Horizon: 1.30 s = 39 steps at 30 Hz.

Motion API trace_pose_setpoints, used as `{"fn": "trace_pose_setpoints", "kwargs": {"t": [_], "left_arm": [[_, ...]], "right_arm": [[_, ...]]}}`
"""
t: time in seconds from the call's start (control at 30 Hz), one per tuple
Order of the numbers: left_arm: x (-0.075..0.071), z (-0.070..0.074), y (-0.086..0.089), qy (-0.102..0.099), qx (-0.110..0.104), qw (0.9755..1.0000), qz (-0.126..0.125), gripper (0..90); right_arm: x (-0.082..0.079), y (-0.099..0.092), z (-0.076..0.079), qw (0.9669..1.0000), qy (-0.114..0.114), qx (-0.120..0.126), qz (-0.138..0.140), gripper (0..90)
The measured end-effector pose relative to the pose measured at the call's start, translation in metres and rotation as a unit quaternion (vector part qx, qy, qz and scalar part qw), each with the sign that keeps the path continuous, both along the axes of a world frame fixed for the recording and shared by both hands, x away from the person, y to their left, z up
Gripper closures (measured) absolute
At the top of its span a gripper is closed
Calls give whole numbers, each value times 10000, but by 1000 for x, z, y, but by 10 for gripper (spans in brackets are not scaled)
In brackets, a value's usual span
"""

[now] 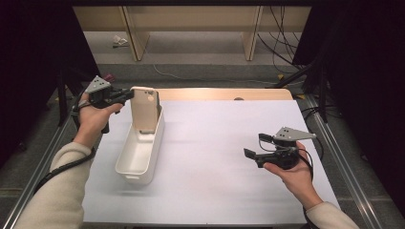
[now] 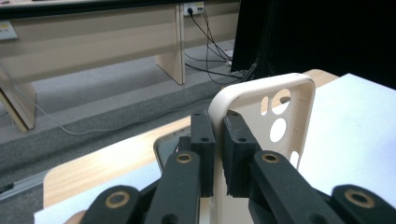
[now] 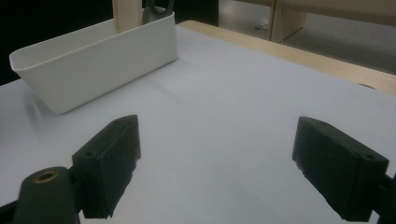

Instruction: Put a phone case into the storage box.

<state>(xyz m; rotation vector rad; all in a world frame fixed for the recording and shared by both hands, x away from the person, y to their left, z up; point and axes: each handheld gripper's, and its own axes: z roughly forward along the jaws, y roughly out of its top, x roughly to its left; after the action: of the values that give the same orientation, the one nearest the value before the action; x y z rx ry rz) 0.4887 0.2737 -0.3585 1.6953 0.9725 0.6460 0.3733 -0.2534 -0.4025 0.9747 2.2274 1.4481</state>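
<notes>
Now the left tongs pinch the edge of a beige phone case, which stands upright at the far end of a long white bin on the left of the white worktop. Well apart, at the right, the right tongs hover with jaws spread wide, gripping nothing.
</notes>
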Motion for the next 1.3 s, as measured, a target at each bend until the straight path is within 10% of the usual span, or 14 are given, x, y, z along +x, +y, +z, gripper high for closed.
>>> {"fn": "trace_pose_setpoints", "kwargs": {"t": [1.3], "left_arm": [[5,-48,5,160,1,9998,128,828]], "right_arm": [[1,0,0,10000,18,25,2,160]]}}
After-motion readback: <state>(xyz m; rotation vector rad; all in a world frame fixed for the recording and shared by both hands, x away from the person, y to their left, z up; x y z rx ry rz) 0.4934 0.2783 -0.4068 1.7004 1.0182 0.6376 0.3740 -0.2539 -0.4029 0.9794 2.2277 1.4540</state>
